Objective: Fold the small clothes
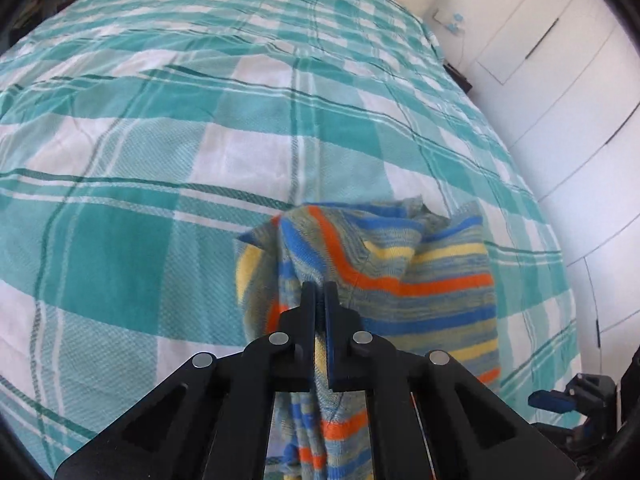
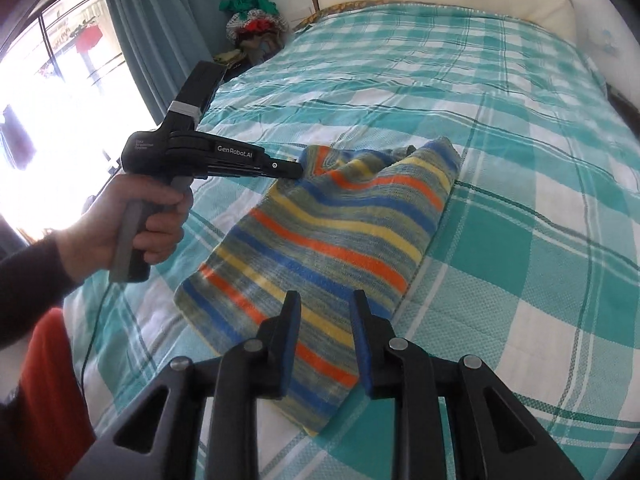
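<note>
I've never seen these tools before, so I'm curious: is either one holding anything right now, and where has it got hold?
The left gripper is shut on the striped garment, pinching a bunched-up fold near its far end. The right gripper is open, holding nothing.

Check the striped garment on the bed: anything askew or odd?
The striped knit garment lies diagonal to the teal checked bedspread; its far corner is bunched, pinched in the left hand-held gripper. No damage is visible.

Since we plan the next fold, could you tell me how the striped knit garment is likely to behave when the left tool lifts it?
The striped knit garment is probably floppy: it bunches and drapes where the left tool pinches it. It seems light, as one pinched corner lifts a fold. It will likely drag rather than slide on the textured checked bedspread.
</note>
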Action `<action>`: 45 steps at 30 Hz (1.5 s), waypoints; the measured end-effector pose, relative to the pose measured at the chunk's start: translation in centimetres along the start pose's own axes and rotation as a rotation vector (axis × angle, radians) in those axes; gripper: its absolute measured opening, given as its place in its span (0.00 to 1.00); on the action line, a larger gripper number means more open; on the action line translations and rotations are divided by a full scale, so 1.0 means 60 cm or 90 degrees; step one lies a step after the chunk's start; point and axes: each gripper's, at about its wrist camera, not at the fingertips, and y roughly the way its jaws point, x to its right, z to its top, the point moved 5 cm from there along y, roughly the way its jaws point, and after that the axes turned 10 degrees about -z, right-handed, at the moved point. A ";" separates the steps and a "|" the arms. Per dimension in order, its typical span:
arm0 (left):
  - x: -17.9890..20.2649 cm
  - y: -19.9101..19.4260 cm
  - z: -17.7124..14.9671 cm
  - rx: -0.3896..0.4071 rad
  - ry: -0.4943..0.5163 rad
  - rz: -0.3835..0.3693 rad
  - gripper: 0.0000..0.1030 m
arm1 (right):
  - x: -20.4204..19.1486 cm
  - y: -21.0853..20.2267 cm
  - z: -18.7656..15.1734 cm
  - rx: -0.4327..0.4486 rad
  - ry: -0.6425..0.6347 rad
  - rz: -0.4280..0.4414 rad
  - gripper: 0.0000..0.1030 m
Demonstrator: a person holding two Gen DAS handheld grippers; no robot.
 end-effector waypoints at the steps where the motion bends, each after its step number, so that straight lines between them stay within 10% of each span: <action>1: -0.009 -0.007 -0.002 0.009 -0.009 0.003 0.02 | 0.001 0.001 0.002 0.004 -0.006 -0.009 0.25; 7: -0.016 -0.010 -0.025 -0.008 0.006 0.027 0.12 | 0.007 0.021 0.031 0.026 0.026 0.004 0.25; 12: 0.005 -0.058 -0.054 0.021 0.022 0.018 0.49 | 0.001 0.108 0.012 -0.053 0.054 0.029 0.27; 19: 0.039 -0.064 -0.167 -0.049 0.121 0.082 0.50 | -0.012 0.060 0.005 -0.022 0.085 0.022 0.28; 23: 0.011 -0.065 -0.225 -0.081 0.113 0.098 0.49 | -0.041 0.021 -0.056 -0.023 0.065 0.028 0.47; 26: 0.012 -0.097 -0.207 -0.054 0.093 0.060 0.55 | -0.057 0.053 -0.131 -0.117 0.028 0.021 0.48; 31: -0.002 -0.114 -0.105 0.055 0.014 -0.023 0.84 | -0.007 0.012 -0.059 0.008 0.127 0.079 0.72; 37: -0.016 0.014 -0.095 -0.072 -0.007 -0.002 0.61 | 0.111 0.118 0.016 -0.008 0.327 0.087 0.72; 39: 0.000 0.023 -0.104 -0.071 0.022 -0.004 0.20 | 0.105 0.162 0.014 -0.040 0.337 0.110 0.54; 40: 0.004 0.023 -0.104 -0.069 0.023 0.013 0.18 | 0.094 0.171 0.014 -0.039 0.322 0.109 0.30; 45: 0.033 -0.030 -0.083 -0.017 0.052 0.018 0.14 | 0.051 0.132 0.048 0.010 0.263 0.035 0.23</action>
